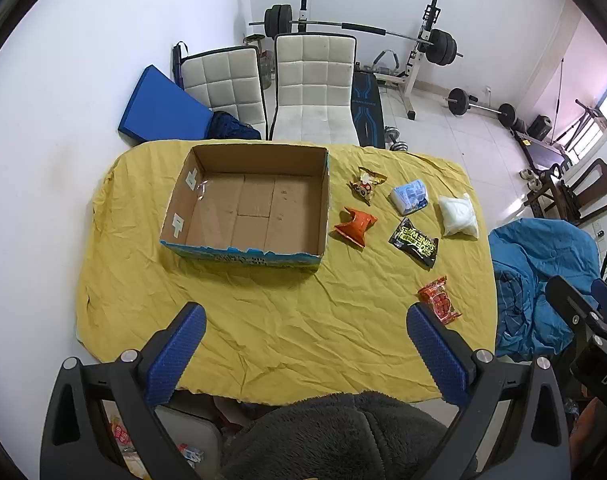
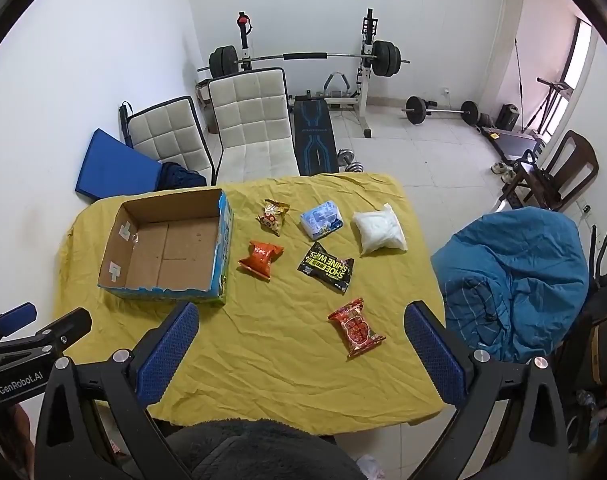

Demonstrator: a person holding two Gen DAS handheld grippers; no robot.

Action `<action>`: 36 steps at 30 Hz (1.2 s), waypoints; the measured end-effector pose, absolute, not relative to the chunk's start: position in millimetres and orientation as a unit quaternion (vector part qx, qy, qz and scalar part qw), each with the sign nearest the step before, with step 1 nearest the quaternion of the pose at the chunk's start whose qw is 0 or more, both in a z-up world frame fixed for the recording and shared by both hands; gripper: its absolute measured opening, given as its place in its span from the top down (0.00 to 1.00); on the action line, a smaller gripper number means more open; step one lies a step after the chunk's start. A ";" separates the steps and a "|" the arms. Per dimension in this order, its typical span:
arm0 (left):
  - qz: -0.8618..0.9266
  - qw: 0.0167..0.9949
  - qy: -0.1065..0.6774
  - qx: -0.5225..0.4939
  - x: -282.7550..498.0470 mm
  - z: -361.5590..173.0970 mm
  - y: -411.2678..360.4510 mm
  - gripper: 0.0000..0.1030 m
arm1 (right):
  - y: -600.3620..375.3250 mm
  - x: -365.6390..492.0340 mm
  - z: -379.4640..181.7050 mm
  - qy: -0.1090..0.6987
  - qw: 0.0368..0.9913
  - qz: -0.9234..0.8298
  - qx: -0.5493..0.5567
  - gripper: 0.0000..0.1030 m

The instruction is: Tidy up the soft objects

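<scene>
An open cardboard box (image 1: 207, 240) (image 2: 115, 280) stands empty on the left of the yellow tablecloth (image 1: 263, 320) (image 2: 263, 360). To its right lie several soft packets: an orange snack bag (image 1: 356, 226) (image 2: 260, 259), a brown-yellow snack bag (image 1: 367, 183) (image 2: 272, 216), a blue-white tissue pack (image 1: 410, 196) (image 2: 321, 219), a white bag (image 1: 458, 216) (image 2: 379, 230), a black wipes pack (image 1: 414, 242) (image 2: 326, 267) and a red packet (image 1: 440, 300) (image 2: 356, 327). My left gripper (image 1: 305, 320) and my right gripper (image 2: 301, 320) are open and empty, high above the table's near edge.
Two white padded chairs (image 1: 311, 92) (image 2: 251, 124) stand behind the table. A blue mat (image 1: 159, 108) leans on the wall. A barbell rack (image 2: 303, 60) and weights stand at the back. A blue blanket pile (image 2: 515, 276) sits right of the table.
</scene>
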State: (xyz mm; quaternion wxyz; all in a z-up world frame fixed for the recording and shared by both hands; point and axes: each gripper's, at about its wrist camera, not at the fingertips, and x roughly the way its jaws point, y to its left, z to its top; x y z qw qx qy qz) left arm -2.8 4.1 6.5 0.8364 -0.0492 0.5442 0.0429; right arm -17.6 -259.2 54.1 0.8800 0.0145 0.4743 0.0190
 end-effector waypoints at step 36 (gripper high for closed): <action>0.059 0.859 0.508 -0.036 -2.5 26.0 15.0 0.00 | -240.9 -14.8 66.9 0.456 0.890 0.029 0.004 0.00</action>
